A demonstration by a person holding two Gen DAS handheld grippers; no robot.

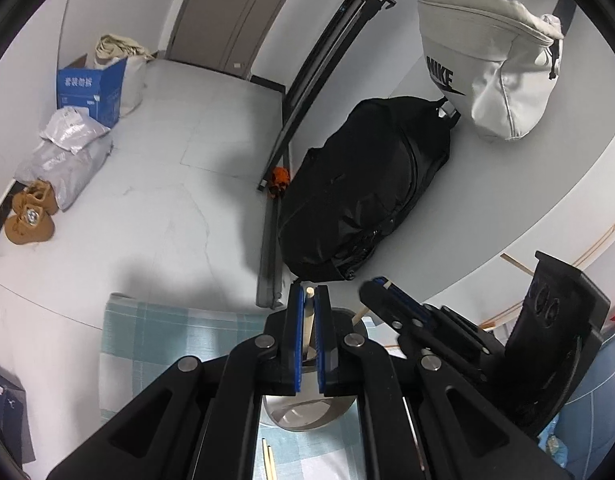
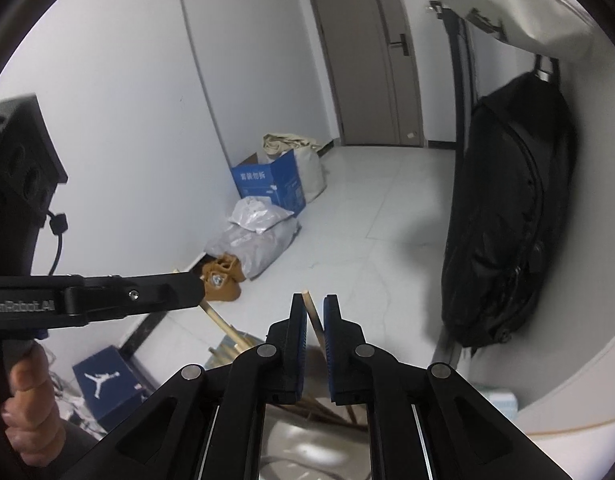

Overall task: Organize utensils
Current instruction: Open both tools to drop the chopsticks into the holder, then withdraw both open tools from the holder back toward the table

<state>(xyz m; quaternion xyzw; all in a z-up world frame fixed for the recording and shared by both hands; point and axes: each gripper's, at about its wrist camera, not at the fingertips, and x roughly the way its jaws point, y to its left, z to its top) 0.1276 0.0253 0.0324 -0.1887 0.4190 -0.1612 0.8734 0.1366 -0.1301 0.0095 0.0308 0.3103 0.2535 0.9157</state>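
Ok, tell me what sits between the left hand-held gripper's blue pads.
A wooden chopstick, clamped upright between the left hand-held gripper's pads over the metal cup; the left wrist view shows it.

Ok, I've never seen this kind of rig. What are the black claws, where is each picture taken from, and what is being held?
No robot here: a person's hand carries a handheld two-finger gripper, one per hand. Each picture comes from a fisheye camera on one gripper, looking along its fingers. The left gripper is shut on a wooden chopstick above a metal cup. The right gripper has its jaws slightly apart, with a second chopstick leaning loosely between them. The cup stands on a checked cloth, where two loose chopsticks lie.
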